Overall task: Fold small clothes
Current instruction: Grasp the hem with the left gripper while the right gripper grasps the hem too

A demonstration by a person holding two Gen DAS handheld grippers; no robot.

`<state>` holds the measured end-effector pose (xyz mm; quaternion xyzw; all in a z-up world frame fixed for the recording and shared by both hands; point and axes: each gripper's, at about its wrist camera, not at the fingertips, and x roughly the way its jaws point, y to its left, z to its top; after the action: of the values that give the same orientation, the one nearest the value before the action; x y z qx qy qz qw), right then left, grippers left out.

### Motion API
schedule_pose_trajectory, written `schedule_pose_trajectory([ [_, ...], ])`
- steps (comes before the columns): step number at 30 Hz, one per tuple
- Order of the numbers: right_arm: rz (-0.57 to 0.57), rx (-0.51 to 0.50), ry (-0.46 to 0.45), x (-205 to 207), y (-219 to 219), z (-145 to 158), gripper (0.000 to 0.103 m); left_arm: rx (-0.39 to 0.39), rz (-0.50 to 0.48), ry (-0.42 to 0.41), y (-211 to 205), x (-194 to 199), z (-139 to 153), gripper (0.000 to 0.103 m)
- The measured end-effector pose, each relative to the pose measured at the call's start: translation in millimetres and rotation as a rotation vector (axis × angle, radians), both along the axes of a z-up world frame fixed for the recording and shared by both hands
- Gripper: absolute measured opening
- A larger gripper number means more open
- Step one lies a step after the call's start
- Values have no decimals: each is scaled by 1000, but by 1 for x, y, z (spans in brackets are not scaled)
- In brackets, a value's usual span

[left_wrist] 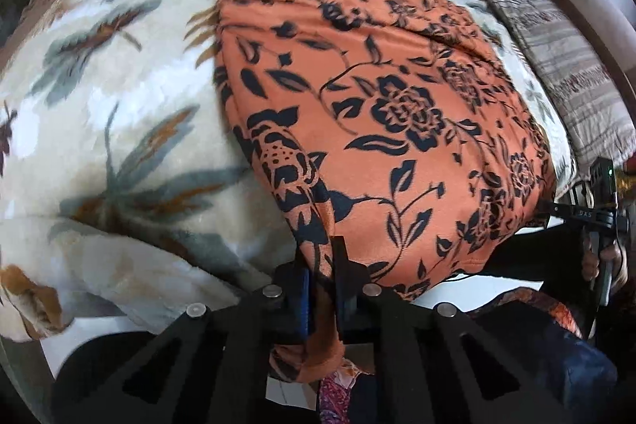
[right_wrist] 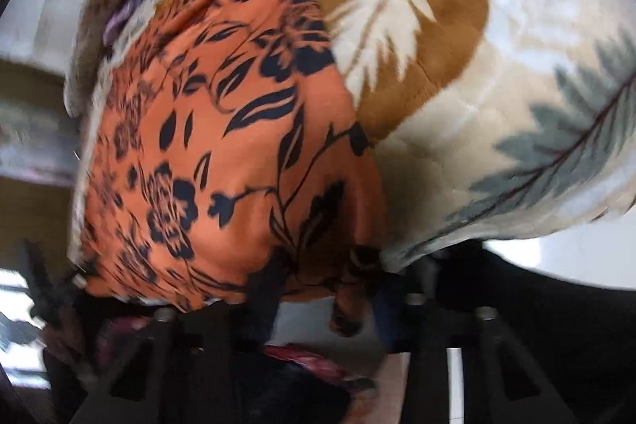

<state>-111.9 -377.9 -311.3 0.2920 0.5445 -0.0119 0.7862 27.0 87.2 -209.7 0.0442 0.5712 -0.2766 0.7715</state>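
- While the orange flowered garment point(left_wrist: 381, 114) is lying spread on the leaf-patterned blanket point(left_wrist: 119, 86) of the bed, its near edge is hanging over the bed's side, and both hands are taking a corner of that edge
- The left gripper point(left_wrist: 322, 289) is pinching the near left corner, its jaws almost fully closed on a thin fold of cloth that is trailing down between them
- The right gripper point(right_wrist: 318, 289) is sitting at the near right corner with its jaws narrowed around a hanging tab of cloth; blur is hiding whether the pads are truly pressing on it
- To fold well, I judge that both corners should be lifting together, level, and travelling toward the far edge
- The cloth between the hands should be staying taut, so no crease is forming
- The soft blanket may be dragging along, so lifting clear first looks wise
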Motion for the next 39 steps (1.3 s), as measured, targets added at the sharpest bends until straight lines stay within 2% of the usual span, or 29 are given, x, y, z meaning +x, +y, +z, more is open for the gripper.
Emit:
schedule_pose_trajectory([
  [1,13,9,-9,-3,1,6,15,-4,-12,-11,-1,-1,5,9],
  [2,15,22,-21,-6,0,10,14,-15,-20,-17,0,-1,9,9],
  [6,41,83,-124,-17,2,45,13,-76,-32,-37,7,1,31,9],
  [10,60,153,-291,-22,1,89,13,-157,-25,-54,16,11,55,9],
  [12,54,204,-377,-21,-3,106,13,-188,-15,-55,21,14,59,9],
  [13,56,211,-387,-17,-4,109,13,-193,-12,-54,21,15,59,9],
  [14,54,169,-360,-13,-2,111,13,-183,-17,-49,20,16,57,9],
  [15,42,97,-295,-7,-2,106,13,-165,-21,-43,17,16,52,9],
  [19,-50,93,-105,-4,-19,70,14,-121,-29,-3,10,11,30,9],
  [20,-72,64,-71,-6,-23,64,14,-109,-29,4,8,9,24,9],
  [23,-119,32,-53,-16,-29,53,18,-84,-27,13,6,8,14,9],
  [24,-130,37,-46,-18,-32,49,23,-73,-24,13,5,8,12,9],
  [25,-144,52,-27,-19,-33,43,42,-63,-24,15,4,8,10,9],
  [26,-153,66,-20,-20,-37,37,79,-56,-31,19,2,9,9,11],
  [27,-168,77,-27,-23,-40,34,87,-52,-38,20,0,8,8,21],
  [28,-183,83,-38,-23,-40,32,87,-49,-44,25,-3,8,7,29],
  [29,-180,90,-43,-21,-40,31,87,-51,-47,30,-5,7,6,45],
  [30,-173,96,-51,-17,-39,30,87,-54,-53,32,-7,6,5,51],
  [33,-146,117,-34,-6,-35,15,87,-36,-79,36,-14,1,-1,51],
  [35,-123,128,31,2,-28,-3,87,-22,-82,36,-15,0,-3,51],
  [37,-114,159,77,10,-22,-22,81,-31,-75,39,-12,0,-4,47],
  [39,-109,234,41,11,-20,-24,51,-37,-64,41,-8,2,-3,21],
])
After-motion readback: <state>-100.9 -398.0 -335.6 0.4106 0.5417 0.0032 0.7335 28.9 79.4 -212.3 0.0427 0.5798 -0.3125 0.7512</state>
